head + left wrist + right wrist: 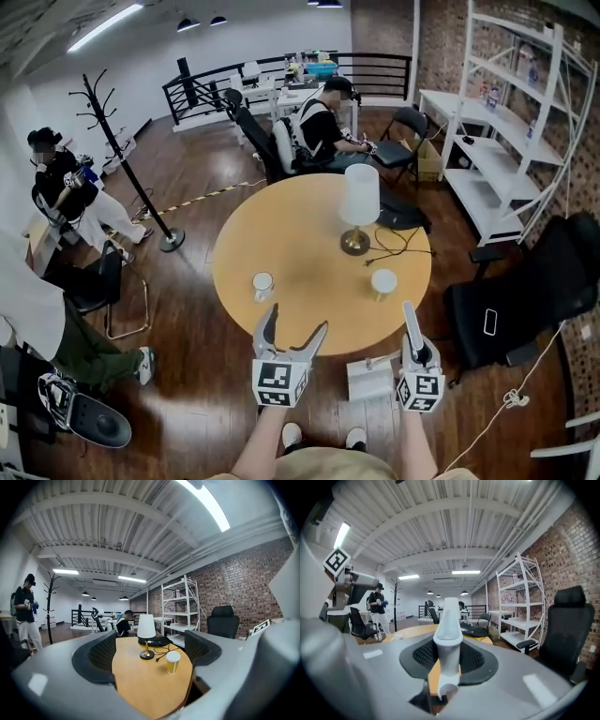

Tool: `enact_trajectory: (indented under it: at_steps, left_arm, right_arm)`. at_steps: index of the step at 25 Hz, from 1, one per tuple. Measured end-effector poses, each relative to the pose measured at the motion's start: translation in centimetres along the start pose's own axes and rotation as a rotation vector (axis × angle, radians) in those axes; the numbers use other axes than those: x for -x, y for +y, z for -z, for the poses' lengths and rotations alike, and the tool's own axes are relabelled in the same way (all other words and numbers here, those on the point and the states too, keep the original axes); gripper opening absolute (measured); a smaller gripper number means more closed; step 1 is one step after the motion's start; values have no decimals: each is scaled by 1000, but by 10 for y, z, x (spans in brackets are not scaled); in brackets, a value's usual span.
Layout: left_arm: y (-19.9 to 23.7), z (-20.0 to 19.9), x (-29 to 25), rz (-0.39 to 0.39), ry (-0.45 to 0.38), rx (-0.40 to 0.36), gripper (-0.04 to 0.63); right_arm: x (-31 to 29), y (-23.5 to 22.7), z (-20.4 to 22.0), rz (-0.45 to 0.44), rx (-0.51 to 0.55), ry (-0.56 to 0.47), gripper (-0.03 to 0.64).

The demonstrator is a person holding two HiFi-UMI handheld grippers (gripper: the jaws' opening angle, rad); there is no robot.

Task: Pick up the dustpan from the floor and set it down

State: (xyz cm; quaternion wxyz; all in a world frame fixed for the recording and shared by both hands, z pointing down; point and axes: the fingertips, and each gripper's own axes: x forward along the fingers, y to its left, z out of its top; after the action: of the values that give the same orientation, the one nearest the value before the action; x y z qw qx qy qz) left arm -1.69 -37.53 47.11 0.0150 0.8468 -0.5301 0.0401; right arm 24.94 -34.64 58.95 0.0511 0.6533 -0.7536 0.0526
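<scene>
The white dustpan (pixel 370 378) hangs low in front of me, between the two grippers and just off the near edge of the round wooden table (pixel 281 234). Its white handle (pixel 450 620) stands upright between the jaws of my right gripper (pixel 449 656), which is shut on it. In the head view the right gripper (pixel 410 319) sits at the table's near right edge. My left gripper (pixel 295 321) hovers over the near edge with its jaws wide apart and nothing between them. In the left gripper view the left gripper (pixel 151 654) looks level across the tabletop.
On the table stand a white lamp (pixel 359 202), a black bag with a cable, and two cups (pixel 263 285) (pixel 383 282). A black office chair (pixel 525 300) and white shelving (pixel 506 141) are at the right. A coat rack (pixel 122 159), more chairs and several people are at the left and beyond.
</scene>
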Motion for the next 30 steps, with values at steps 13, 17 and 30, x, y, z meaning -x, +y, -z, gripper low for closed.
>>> enact_trajectory:
  at_steps: [13,17,30]
  left_arm:
    - [29,-60,47,-118,-90,31,374]
    - [43,-71,66,-198,-93,38,320]
    - [54,-85,86,-268,-123,-9,314]
  right_arm:
    - [42,51,-186,-16,-18,-190,102]
    - [48,65,-215,-39,-28,-207,97]
    - [51,95,-241,-79,-16,-230,94]
